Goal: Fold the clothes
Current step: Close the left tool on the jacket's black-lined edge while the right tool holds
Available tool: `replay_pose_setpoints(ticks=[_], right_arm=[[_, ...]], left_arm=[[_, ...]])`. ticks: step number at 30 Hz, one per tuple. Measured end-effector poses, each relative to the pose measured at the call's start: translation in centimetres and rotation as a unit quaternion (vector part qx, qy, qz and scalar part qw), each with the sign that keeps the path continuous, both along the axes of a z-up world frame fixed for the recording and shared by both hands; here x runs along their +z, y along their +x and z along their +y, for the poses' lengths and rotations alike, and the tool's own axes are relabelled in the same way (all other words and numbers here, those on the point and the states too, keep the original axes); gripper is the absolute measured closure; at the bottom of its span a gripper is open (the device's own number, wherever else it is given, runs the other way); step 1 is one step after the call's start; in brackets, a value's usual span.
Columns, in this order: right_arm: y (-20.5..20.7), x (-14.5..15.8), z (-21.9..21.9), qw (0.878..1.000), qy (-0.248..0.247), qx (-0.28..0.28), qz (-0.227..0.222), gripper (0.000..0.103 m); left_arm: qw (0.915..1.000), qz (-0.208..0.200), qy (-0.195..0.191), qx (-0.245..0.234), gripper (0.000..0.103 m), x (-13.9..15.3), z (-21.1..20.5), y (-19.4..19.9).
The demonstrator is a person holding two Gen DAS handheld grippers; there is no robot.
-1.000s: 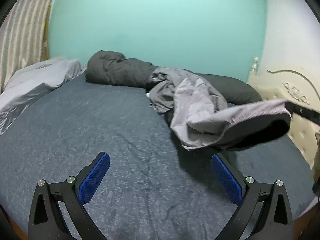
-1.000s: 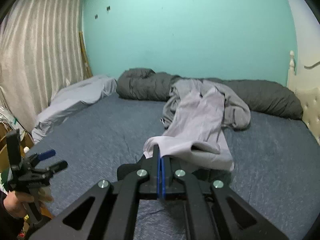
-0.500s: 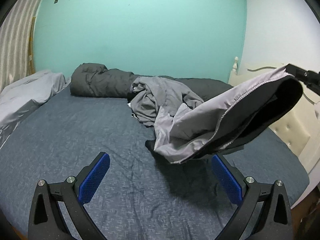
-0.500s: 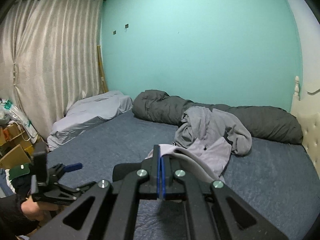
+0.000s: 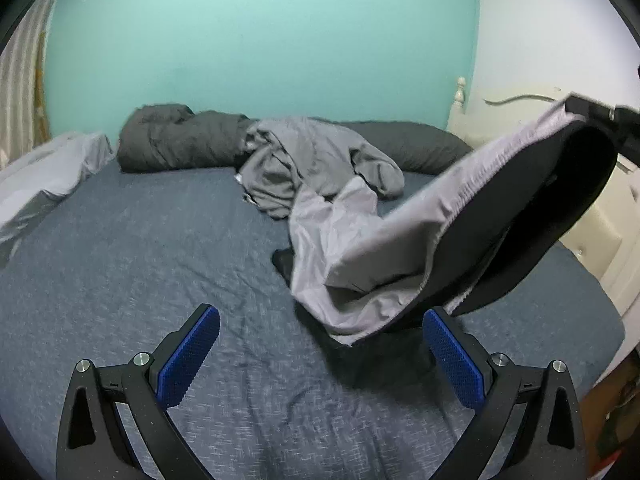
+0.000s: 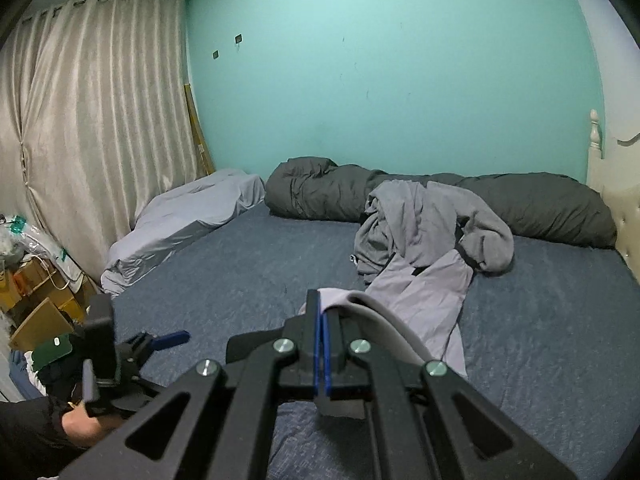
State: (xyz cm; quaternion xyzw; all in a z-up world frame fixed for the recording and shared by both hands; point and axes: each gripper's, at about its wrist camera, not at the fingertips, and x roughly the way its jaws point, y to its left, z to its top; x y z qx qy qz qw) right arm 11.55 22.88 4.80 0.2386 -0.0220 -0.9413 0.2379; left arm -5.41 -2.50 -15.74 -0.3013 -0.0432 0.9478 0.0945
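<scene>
- Grey trousers (image 5: 384, 248): my right gripper (image 6: 321, 344) is clamped on their waistband, which has risen to the frame's upper right; legs trail on the bed (image 5: 120, 272).
- My left gripper (image 5: 320, 356), jaws apart and empty, has edged closer underneath.
- Beyond, mid-frame, a grey hoodie (image 5: 304, 160) awaits folding.

My right gripper (image 6: 321, 320) clamps the light grey garment (image 6: 424, 300).
Its far end trails over the bed (image 6: 248, 264), touching a grey hoodie (image 6: 424, 216).

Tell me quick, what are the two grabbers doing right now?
Left gripper: open, holding nothing.
Right gripper: shut on the waistband of the light grey trousers, lifting that end off the bed.
</scene>
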Motion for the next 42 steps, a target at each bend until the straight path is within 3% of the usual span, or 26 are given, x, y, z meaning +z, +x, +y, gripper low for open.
replay_pose_setpoints(ticks=[8,14,23,29,31,36,42], right_arm=[[-0.6,-0.4,-0.2,1.000,0.000,0.011,-0.007,0.102],[-0.9,-0.7,-0.3,1.000,0.001,0.017,-0.012,0.102],[-1.3,-1.3,-0.1,1.000,-0.001,0.023,-0.021,0.102],[-1.8,-2.2,0.4,0.999,-0.004,0.022,-0.029,0.102],[-1.9,-2.5,0.6,0.999,-0.006,0.021,-0.033,0.102],[-2.2,-3.1,0.8,0.999,-0.006,0.030,-0.036,0.102],[-3.2,-4.7,2.3,0.999,0.011,0.003,-0.048,0.102]], left_arm=[[0.9993,-0.027,0.023,-0.014,0.000,-2.7,0.7,-2.2],[0.9988,-0.033,0.012,-0.033,0.005,-4.0,1.9,-3.5],[0.9959,-0.042,0.003,-0.080,0.036,-5.3,4.1,-5.1],[0.9930,-0.047,0.004,-0.108,0.070,-5.9,5.6,-6.2],[0.9917,-0.050,0.002,-0.118,0.087,-6.2,6.0,-6.6],[0.9878,-0.058,0.003,-0.144,0.099,-6.9,7.1,-7.4],[0.9869,-0.070,0.001,-0.145,0.100,-7.4,6.8,-8.3]])
